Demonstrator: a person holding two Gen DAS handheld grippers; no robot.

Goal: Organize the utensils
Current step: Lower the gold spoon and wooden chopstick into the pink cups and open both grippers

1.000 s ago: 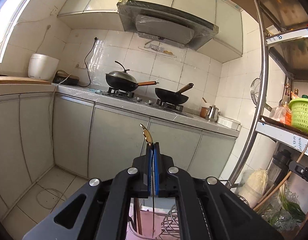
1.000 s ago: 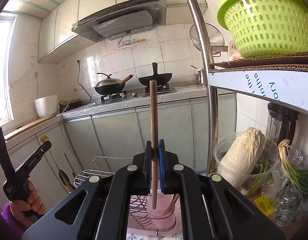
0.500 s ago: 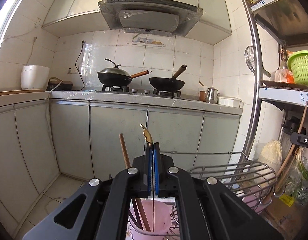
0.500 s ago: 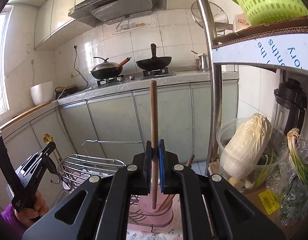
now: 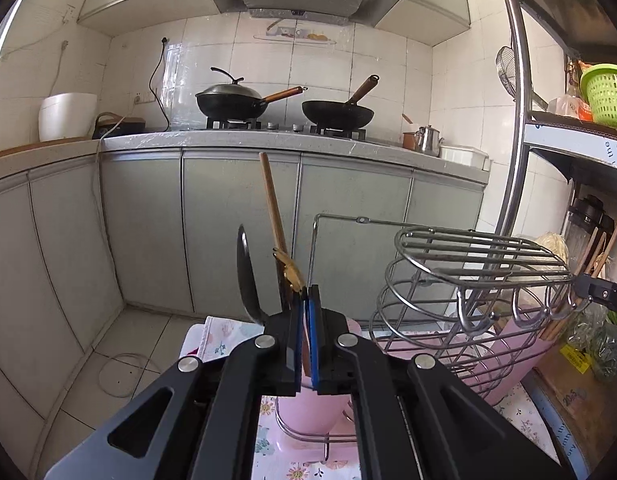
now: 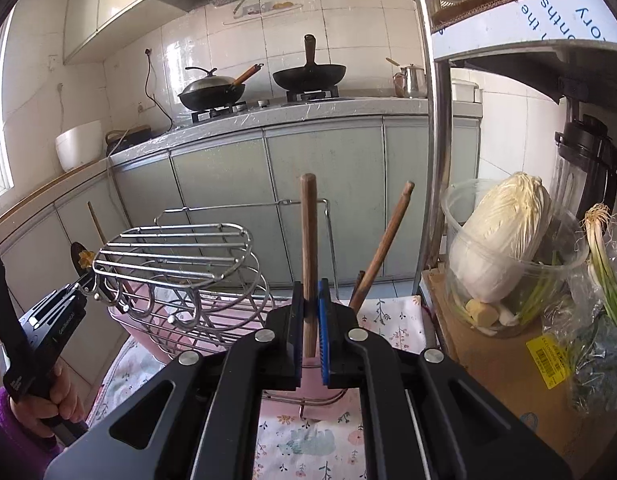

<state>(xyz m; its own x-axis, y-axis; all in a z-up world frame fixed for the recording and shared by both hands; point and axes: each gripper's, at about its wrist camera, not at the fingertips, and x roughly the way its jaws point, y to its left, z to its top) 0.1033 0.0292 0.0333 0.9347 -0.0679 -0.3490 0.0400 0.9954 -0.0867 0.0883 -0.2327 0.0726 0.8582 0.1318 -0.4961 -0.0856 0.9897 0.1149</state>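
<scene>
Kitchen counter (image 5: 236,142) with grey cabinet fronts fills the background of both views; two black woks sit on the hob, the lidded wok (image 5: 230,100) to the left of the open wok (image 5: 337,112). A white rice cooker (image 5: 66,114) stands at the counter's left end. Metal shelving post (image 6: 434,120) rises at the right; beside it, a clear tub holds a napa cabbage (image 6: 504,232), with green onions (image 6: 604,256) further right.

Wire rack (image 5: 468,280) stands on a floral cloth (image 6: 308,436), its domed top tier level, hooks along the front edge. A pink holder (image 5: 312,408) sits inside a lower wire ring, directly beneath the left gripper.

Left gripper (image 5: 306,320): blue pads pressed nearly together on a thin utensil with a gold-coloured end (image 5: 288,270); the rest of that utensil is hidden by the pads. A dark spoon bowl (image 5: 246,276) and a wooden handle (image 5: 272,204) stand upright just behind the pads, apparently in the pink holder.

Right gripper (image 6: 308,312): pads clamped on a wooden-handled utensil (image 6: 308,240), held vertical above the cloth, its lower end out of sight. A second wooden handle (image 6: 382,248) leans to the right just behind it. The left gripper's body and the hand (image 6: 48,400) holding it appear at the left edge of the right wrist view
</scene>
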